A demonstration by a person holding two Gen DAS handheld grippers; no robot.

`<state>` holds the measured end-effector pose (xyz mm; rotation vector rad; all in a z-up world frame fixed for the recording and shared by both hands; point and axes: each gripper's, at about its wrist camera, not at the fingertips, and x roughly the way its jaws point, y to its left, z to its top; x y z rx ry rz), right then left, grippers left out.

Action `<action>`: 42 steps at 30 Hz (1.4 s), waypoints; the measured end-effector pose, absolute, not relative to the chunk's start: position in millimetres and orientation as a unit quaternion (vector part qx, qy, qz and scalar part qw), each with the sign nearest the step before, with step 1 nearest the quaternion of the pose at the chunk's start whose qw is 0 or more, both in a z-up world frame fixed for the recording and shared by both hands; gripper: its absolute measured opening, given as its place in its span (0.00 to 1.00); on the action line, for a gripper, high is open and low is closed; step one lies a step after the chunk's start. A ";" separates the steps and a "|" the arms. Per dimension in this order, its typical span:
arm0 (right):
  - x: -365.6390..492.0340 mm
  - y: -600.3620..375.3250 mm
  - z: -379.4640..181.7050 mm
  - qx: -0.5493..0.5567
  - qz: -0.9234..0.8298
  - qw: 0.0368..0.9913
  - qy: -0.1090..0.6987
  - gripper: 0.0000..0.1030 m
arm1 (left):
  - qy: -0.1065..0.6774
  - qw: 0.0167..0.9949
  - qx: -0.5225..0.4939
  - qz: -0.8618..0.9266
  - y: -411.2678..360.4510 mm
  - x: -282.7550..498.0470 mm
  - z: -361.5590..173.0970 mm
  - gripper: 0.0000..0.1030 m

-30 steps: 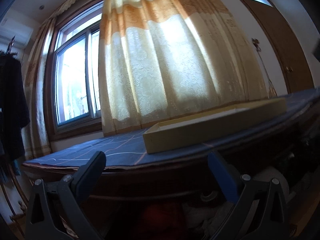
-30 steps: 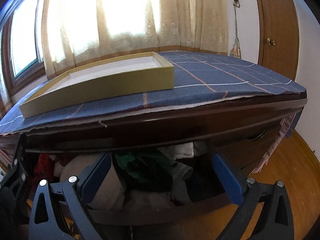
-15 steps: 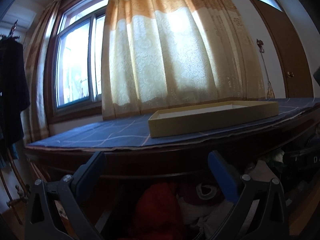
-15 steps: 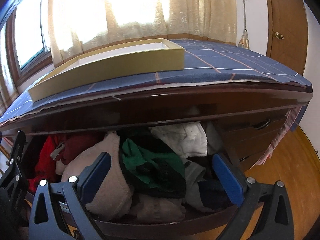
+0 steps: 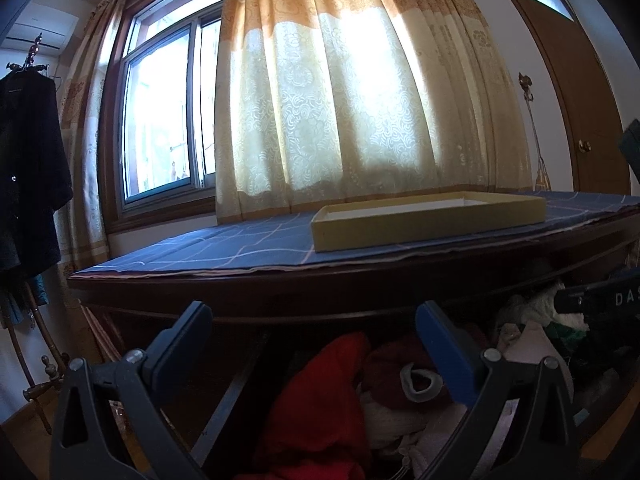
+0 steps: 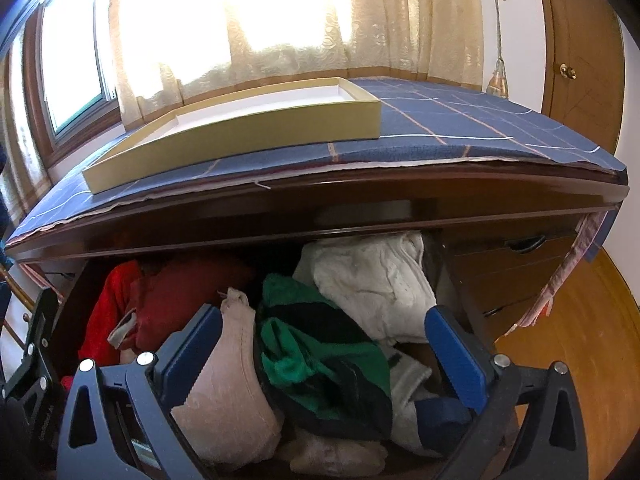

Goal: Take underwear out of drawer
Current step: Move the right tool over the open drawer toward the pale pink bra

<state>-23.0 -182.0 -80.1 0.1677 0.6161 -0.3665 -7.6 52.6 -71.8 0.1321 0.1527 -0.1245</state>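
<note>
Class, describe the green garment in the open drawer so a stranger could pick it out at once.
Find the dark wooden dresser under the blue checked cloth; its drawer stands open, full of clothes. The green garment lies mid-drawer, between a beige piece and a white one, the only one with black stripes.

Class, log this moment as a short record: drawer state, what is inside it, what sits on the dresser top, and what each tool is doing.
Drawer: open, full of garments
Contents: green-and-black garment, beige garment, white garment, red garments
Dresser top: blue checked cloth with shallow yellow box
Left tool: open, holding nothing
Right tool: open, holding nothing, above the pile
</note>
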 end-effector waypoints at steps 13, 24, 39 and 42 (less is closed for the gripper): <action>-40.2 -168.5 -73.5 0.072 -0.161 0.937 0.300 0.99 | 0.105 0.989 0.084 -0.066 58.5 -36.3 -72.5 1.00; -50.6 -176.7 -73.7 0.090 -0.155 0.934 0.310 0.99 | 0.122 0.986 0.105 -0.050 53.3 -34.0 -74.4 1.00; -57.2 -187.7 -74.5 0.108 -0.164 0.932 0.304 0.99 | 0.180 0.978 0.095 -0.041 56.1 -16.9 -67.5 1.00; -58.2 -188.3 -73.4 0.113 -0.164 0.933 0.299 0.99 | 0.182 0.979 0.088 -0.027 61.7 -14.0 -62.0 1.00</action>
